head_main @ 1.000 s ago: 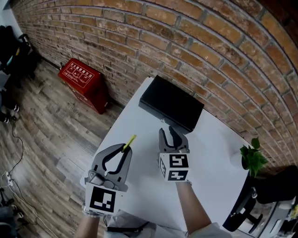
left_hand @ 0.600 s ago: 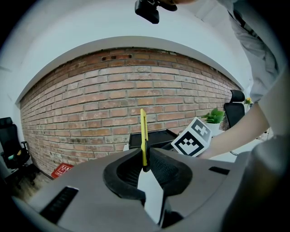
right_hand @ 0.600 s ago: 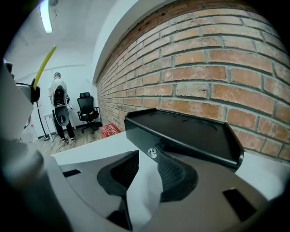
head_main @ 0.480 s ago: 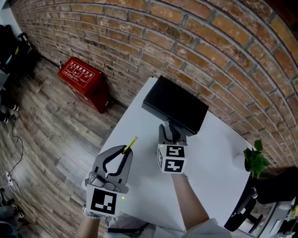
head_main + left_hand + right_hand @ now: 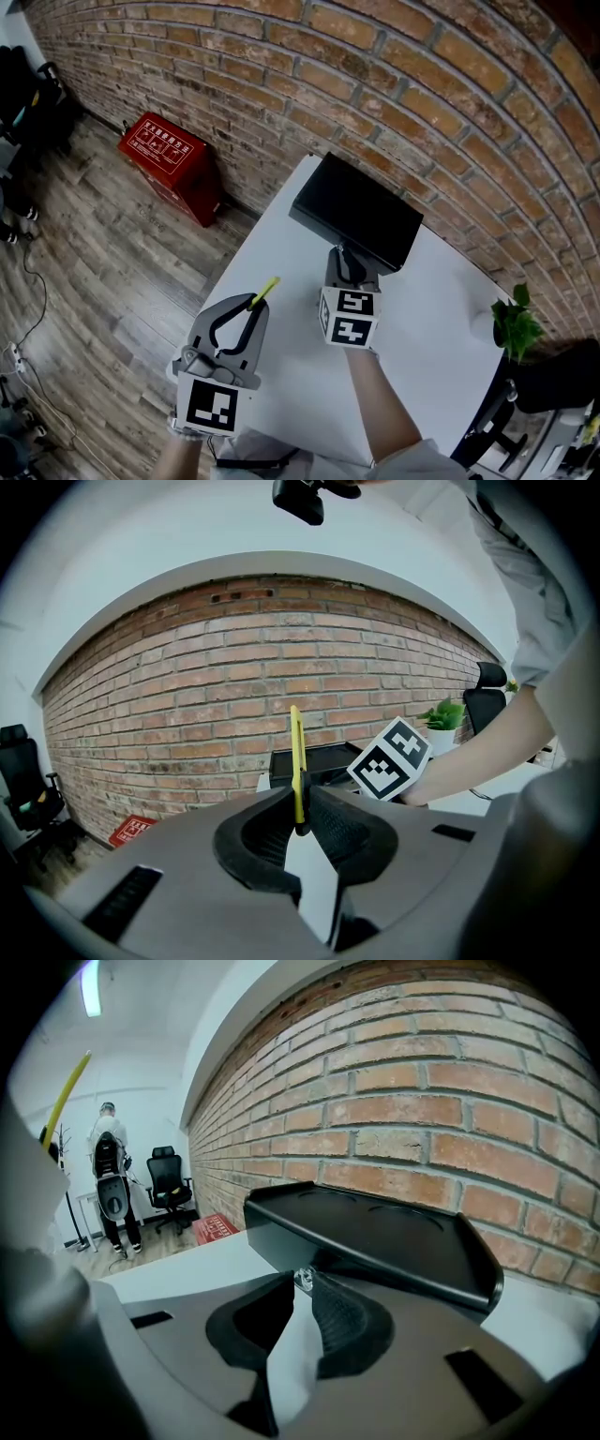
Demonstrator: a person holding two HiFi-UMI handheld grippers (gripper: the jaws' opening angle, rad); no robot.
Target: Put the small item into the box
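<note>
A black box (image 5: 356, 214) with its lid down stands at the far side of the white table (image 5: 427, 328), against the brick wall. My right gripper (image 5: 350, 267) is at the box's front edge; in the right gripper view it (image 5: 302, 1281) is shut on a small silvery catch (image 5: 304, 1278) under the lid's rim (image 5: 375, 1260). My left gripper (image 5: 251, 305) hovers over the table's near left edge, shut on a thin yellow stick-like item (image 5: 265, 289). That yellow item (image 5: 297, 752) stands up from between the left gripper's (image 5: 300, 823) jaws.
A red case (image 5: 169, 161) lies on the wooden floor by the wall, left of the table. A small potted plant (image 5: 512, 321) sits at the table's right edge, with a black chair (image 5: 558, 375) beyond. A person (image 5: 109, 1185) and an office chair (image 5: 170, 1185) stand far off.
My right gripper has moved forward from the middle of the table to the box's front edge. The left gripper with the yellow item has stayed almost still.
</note>
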